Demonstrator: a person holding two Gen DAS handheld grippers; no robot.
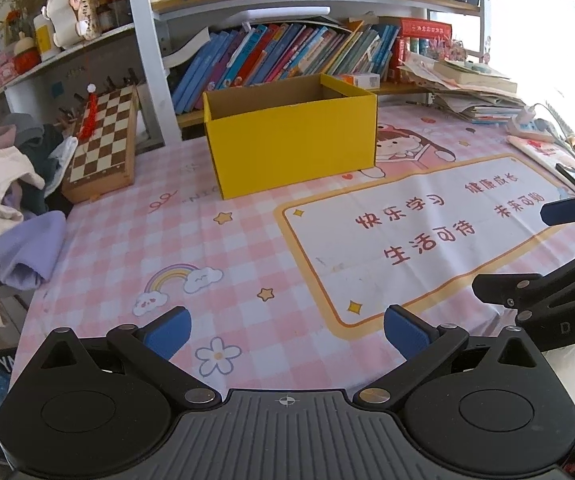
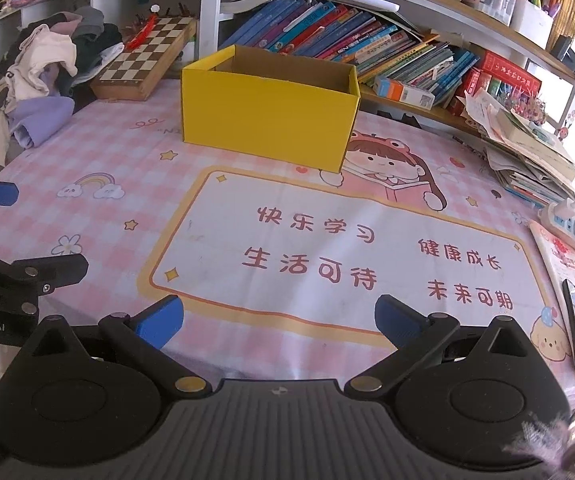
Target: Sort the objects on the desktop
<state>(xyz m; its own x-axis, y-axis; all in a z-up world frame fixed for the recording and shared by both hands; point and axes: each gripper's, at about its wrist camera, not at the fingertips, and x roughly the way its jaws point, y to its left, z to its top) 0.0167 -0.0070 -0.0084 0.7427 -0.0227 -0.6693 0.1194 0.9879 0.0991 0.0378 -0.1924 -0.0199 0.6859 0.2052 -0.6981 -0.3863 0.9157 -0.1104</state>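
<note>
Yellow box [image 1: 291,136] sits open-topped at the back of the desk mat [image 1: 215,248]; I can't see inside it. Both my left gripper [image 1: 285,330] and right gripper [image 2: 279,320] hang wide apart, holding nothing. I judge sorting finished or unstarted: nothing loose lies on the mat between us.

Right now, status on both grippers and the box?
Left gripper open, empty. Right gripper open, empty. Yellow box upright on mat, top open. Nothing between grippers and box.

Bright daylight, right-side glare, fisheye edges.
</note>
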